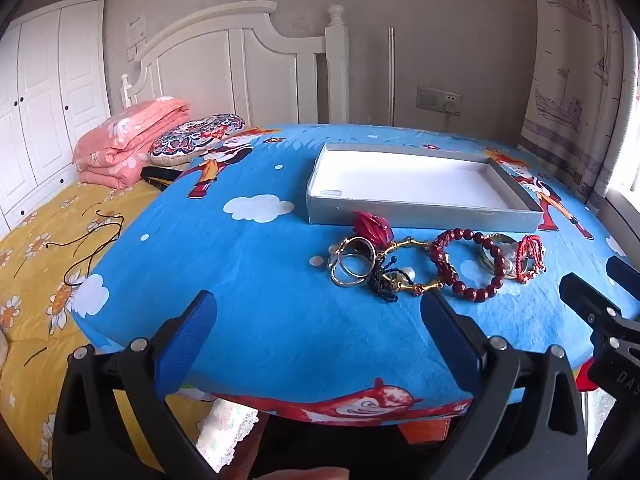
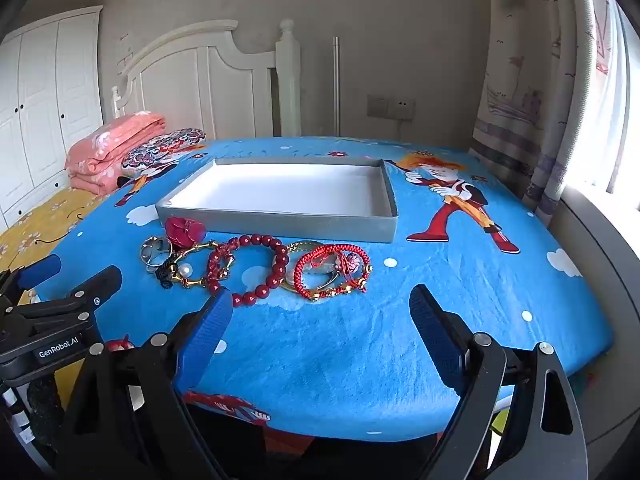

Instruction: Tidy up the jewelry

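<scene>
Two hand-held grippers hover low over a blue cartoon-print table. The left gripper (image 1: 320, 332) and the right gripper (image 2: 320, 328) both have their blue pads spread wide apart, holding nothing. A tangle of jewelry sits mid-frame: silver rings (image 1: 352, 266), a dark red bead bracelet (image 1: 468, 262) and a red braided bracelet (image 2: 332, 266), overlapping one another. Just behind them, toward the upper centre, lies an empty grey tray (image 2: 276, 222). A good start, likely, is picking an outer piece such as the braided bracelet, pinching one strand only so its neighbours do not drag along.
</scene>
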Action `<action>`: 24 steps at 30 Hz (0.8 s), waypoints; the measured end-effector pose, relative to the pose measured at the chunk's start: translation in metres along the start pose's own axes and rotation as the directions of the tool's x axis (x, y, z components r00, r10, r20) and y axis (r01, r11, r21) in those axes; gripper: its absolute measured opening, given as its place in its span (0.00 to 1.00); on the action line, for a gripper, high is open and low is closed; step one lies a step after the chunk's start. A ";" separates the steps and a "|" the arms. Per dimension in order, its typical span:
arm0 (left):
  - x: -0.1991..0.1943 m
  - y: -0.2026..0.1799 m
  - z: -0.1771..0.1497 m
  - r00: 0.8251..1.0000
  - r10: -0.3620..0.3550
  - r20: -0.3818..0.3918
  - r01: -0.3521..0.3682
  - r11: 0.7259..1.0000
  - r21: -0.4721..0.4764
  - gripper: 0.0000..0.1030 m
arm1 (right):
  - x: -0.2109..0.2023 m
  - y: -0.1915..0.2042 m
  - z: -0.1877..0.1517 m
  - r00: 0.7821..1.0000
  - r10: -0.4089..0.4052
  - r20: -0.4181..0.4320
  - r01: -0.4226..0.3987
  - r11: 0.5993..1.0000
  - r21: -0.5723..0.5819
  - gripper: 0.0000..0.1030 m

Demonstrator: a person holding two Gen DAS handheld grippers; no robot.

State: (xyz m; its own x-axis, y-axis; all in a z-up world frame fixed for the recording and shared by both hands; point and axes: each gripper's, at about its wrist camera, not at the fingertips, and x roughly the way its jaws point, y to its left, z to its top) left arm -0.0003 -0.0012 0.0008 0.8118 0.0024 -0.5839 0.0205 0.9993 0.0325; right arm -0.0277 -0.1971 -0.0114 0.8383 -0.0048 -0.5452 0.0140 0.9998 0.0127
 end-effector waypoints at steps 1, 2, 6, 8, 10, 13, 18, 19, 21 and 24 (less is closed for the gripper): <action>0.000 -0.001 0.000 1.000 -0.001 0.004 0.001 1.000 0.007 0.96 | 0.000 0.000 0.000 1.000 0.001 0.007 -0.001 1.000 0.002 0.82; 0.000 -0.001 0.001 1.000 -0.002 0.006 0.002 1.000 0.015 0.96 | 0.000 0.000 0.000 1.000 0.002 0.008 -0.002 1.000 0.002 0.82; 0.000 -0.001 -0.001 1.000 -0.004 0.013 0.004 1.000 0.008 0.96 | 0.000 0.000 0.000 1.000 0.002 0.003 -0.002 1.000 0.004 0.82; 0.001 0.001 0.000 1.000 -0.006 0.013 0.006 1.000 0.010 0.96 | 0.000 0.000 -0.001 1.000 0.001 0.002 -0.001 1.000 0.005 0.82; -0.004 -0.003 -0.003 1.000 0.007 0.020 -0.007 1.000 0.021 0.96 | 0.000 0.000 -0.001 1.000 0.004 0.002 -0.004 1.000 0.006 0.82; -0.004 -0.002 -0.003 1.000 0.007 0.020 -0.007 1.000 0.021 0.96 | 0.000 0.000 -0.001 1.000 0.006 0.001 -0.006 1.000 0.008 0.82; -0.004 -0.003 -0.002 1.000 0.007 0.020 -0.007 1.000 0.021 0.96 | 0.000 0.000 -0.001 1.000 0.006 0.001 -0.006 1.000 0.008 0.82; -0.004 -0.003 -0.002 1.000 0.006 0.021 -0.007 1.000 0.022 0.96 | 0.000 0.000 -0.001 1.000 0.006 0.000 -0.006 1.000 0.008 0.82; -0.004 -0.003 -0.002 1.000 0.008 0.019 -0.008 1.000 0.021 0.96 | 0.000 0.000 0.000 1.000 0.007 0.000 -0.007 1.000 0.008 0.82; -0.004 -0.003 -0.002 1.000 0.007 0.020 -0.008 1.000 0.022 0.96 | 0.002 0.000 -0.002 1.000 0.007 -0.002 -0.007 1.000 0.010 0.82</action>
State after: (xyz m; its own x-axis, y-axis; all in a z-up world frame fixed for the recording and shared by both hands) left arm -0.0047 -0.0044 0.0012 0.8233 0.0088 -0.5676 0.0270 0.9981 0.0546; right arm -0.0275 -0.1969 -0.0138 0.8371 0.0020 -0.5471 0.0138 0.9996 0.0249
